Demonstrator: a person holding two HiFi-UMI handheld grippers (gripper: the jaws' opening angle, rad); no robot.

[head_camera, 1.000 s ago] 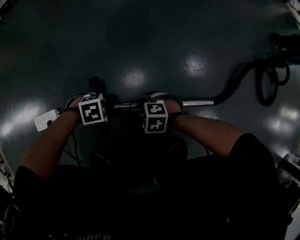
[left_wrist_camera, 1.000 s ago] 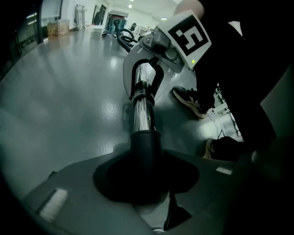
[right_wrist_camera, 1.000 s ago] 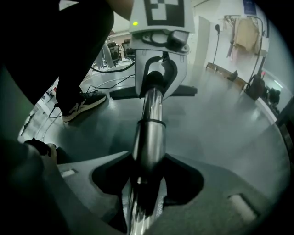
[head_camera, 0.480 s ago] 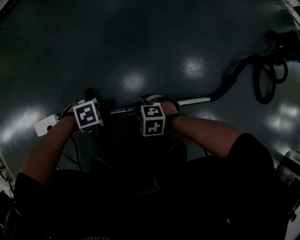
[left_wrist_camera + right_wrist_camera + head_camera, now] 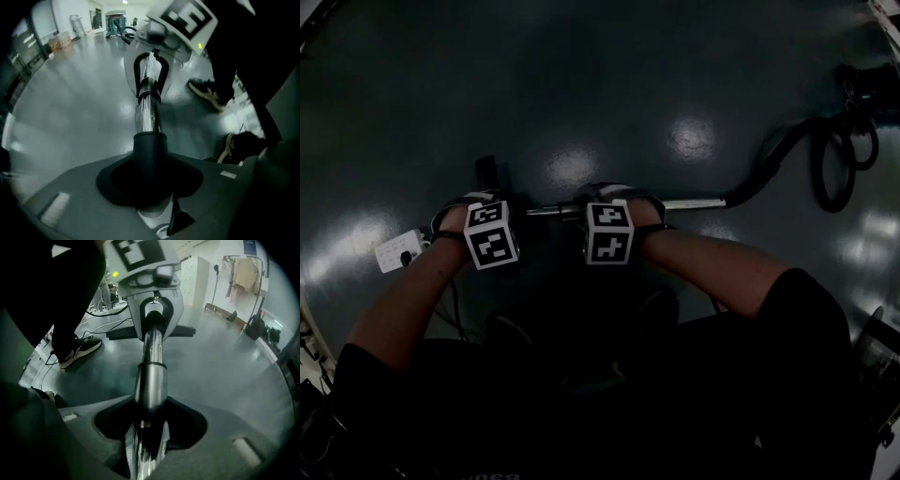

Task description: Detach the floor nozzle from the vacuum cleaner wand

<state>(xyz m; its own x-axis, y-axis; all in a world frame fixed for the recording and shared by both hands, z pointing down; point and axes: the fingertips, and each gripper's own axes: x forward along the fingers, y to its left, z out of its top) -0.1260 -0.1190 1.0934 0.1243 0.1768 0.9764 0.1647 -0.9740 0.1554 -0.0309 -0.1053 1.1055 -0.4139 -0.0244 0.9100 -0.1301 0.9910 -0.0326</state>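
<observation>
1. Chrome tubing of the vacuum wand [image 5: 689, 203] lies roughly level above the glossy dark floor [image 5: 581, 84] and runs across the head view. At its right end it meets a black hose [image 5: 783, 145], which curls away in loops.
2. At the wand's left end, the tube enters the black neck of the floor nozzle [image 5: 150, 150] with no gap showing. The nozzle's flat head appears in the right gripper view as a dark bar low behind the left gripper [image 5: 154, 317].
3. The left gripper's jaws are clamped on that black neck, one jaw on each side, just where the chrome goes in.
4. The right gripper [image 5: 151, 79] sits further along toward the hose. Its jaws are closed onto the bare chrome tube, which runs straight between them.
5. The two grippers are near each other, with a short stretch of tube between them. A thin dark ring [image 5: 152, 365] circles the tube there.
6. A white power strip [image 5: 398, 251] lies on the floor just beside the person's left forearm.
7. A dark sneaker [image 5: 77, 350] stands on the floor close to the wand.
</observation>
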